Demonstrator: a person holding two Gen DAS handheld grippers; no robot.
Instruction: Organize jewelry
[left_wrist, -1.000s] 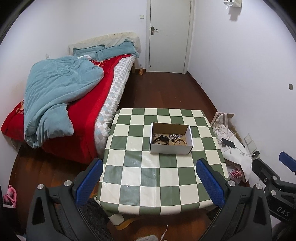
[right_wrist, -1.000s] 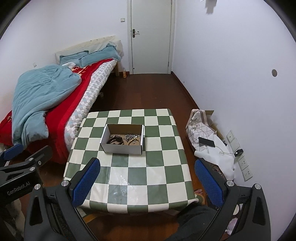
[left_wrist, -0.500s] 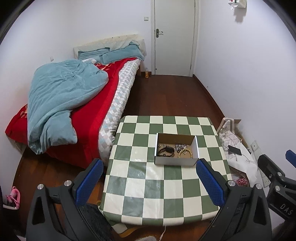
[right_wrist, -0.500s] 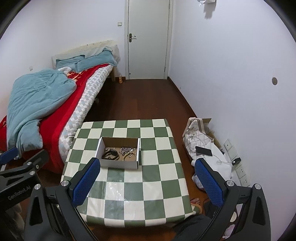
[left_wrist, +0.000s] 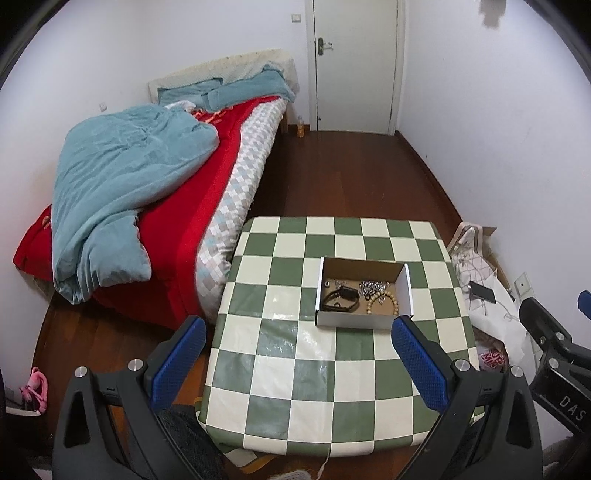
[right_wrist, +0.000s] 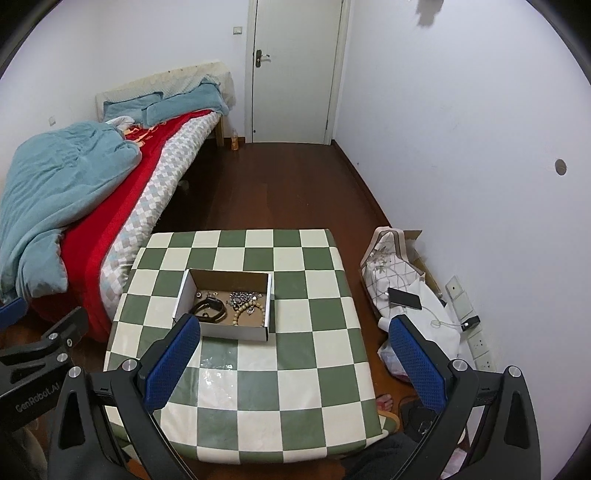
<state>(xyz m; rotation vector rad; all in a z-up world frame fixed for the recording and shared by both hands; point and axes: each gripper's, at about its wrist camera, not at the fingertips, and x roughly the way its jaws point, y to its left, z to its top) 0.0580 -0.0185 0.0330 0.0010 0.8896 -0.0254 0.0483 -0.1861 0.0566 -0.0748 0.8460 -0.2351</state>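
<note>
Both grippers, the left and the right, have been drawn back and raised above the bench's near edge, jaws wide apart and empty. All visible jewelry lies inside the cardboard box at mid-bench, toward the right edge.

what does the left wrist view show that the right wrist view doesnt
Only the left wrist view: pink slippers on the floor by the bed.

Only the right wrist view: a round dark hole in the white wall.

Both: the green-and-white checkered table, the open cardboard box holding jewelry, including a wooden bead bracelet, and the closed white door.
</note>
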